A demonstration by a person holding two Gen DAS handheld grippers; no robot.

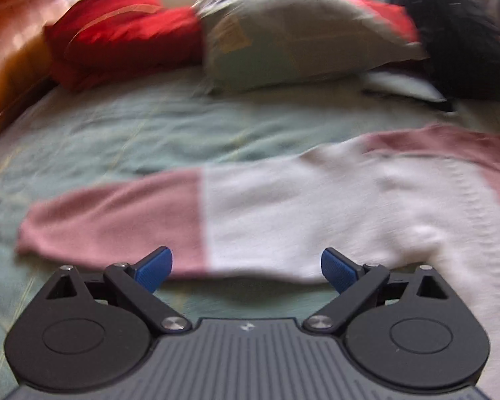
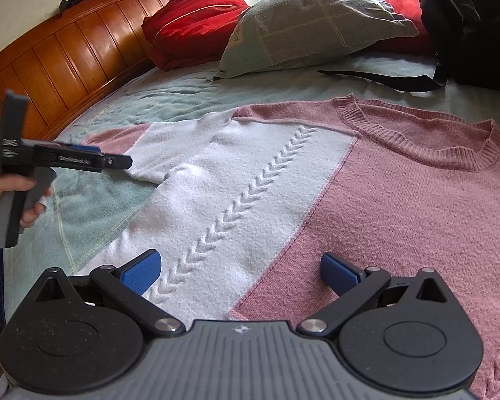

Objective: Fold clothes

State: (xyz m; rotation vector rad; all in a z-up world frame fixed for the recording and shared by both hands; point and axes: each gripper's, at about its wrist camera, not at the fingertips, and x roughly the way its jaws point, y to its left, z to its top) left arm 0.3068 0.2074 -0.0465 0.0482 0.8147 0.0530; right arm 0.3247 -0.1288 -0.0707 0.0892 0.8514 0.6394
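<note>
A pink and white knitted sweater (image 2: 366, 200) lies flat on the bed, neckline toward the pillows. Its left sleeve (image 1: 123, 216), pink at the cuff and white nearer the body, stretches out sideways. My left gripper (image 1: 246, 270) is open, just short of the sleeve's near edge, with nothing between its blue pads; this view is blurred. In the right wrist view the left gripper (image 2: 116, 162) shows from the side in a person's hand (image 2: 6, 190), low by the sleeve. My right gripper (image 2: 240, 271) hovers open over the sweater's body, at the seam between white and pink.
A pale green cover (image 2: 170, 93) is spread over the bed. A wooden headboard (image 2: 60, 60) runs along the left. At the far end lie a red cushion (image 2: 193, 20), a grey-green pillow (image 2: 310, 23) and a black bag (image 2: 473, 23) with a loose strap (image 2: 383, 78).
</note>
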